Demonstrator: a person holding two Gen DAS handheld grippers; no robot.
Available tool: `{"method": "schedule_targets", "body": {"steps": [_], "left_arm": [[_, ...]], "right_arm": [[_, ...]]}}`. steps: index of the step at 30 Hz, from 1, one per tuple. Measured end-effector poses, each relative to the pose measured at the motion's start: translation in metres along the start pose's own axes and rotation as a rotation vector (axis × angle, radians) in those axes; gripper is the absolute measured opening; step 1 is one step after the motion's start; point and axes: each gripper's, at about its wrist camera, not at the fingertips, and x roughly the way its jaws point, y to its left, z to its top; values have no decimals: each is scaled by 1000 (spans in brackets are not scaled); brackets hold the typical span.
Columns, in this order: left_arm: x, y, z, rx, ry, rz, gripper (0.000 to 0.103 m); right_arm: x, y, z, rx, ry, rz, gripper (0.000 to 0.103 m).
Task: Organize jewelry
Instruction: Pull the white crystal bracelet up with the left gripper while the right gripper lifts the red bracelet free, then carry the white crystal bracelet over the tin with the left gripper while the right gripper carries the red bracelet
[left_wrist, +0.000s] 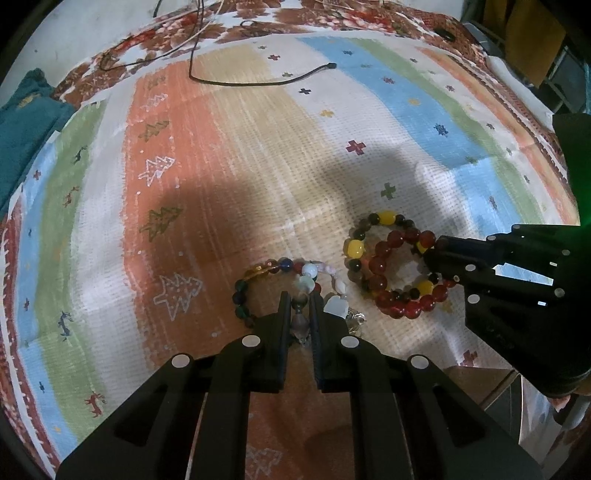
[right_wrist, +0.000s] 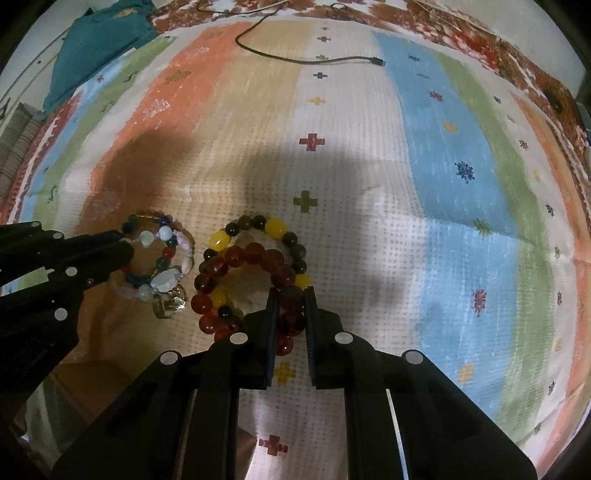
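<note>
Both grippers are gripping beads on the striped cloth (left_wrist: 229, 155). The left gripper (left_wrist: 300, 306) is pinching the mixed-bead bracelet (left_wrist: 273, 271); the right gripper (right_wrist: 291, 306) is clamping the red bracelet (right_wrist: 255, 258), which is lying right of the mixed-bead bracelet, over a yellow-and-dark bracelet (right_wrist: 275, 226). Lifting each clear of its neighbours probably comes next. No writing is readable.

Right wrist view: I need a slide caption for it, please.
Right gripper shut on red bead bracelet; left gripper at the multicolour bracelet.
</note>
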Motion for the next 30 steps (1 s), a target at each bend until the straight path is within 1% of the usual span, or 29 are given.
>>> {"method": "schedule_targets", "body": {"steps": [7,11,13,16,25,30], "left_arm": [[-15,2,-2,-16,-27,5,10],[-24,3,-7,-43,-27,16,10],[-30,5,-9,-56,-38,19,10],[-38,8,-11,-74,-51,23,10],[-70,11,-17,-123,-109,-9,10],[-83,7,-23,-137,-135,-20,10]], "right_arm": [[-21,-2,-5,-1,-43,14,14],[-35,3,-6,-15,-78,17,14],[-46,4,-11,-26,-96,7,14],[-57,4,-12,-20,-125,15,14],[-87,3,-18,-4,-207,64,14],[-100,6,-25,-9,-226,80,14]]}}
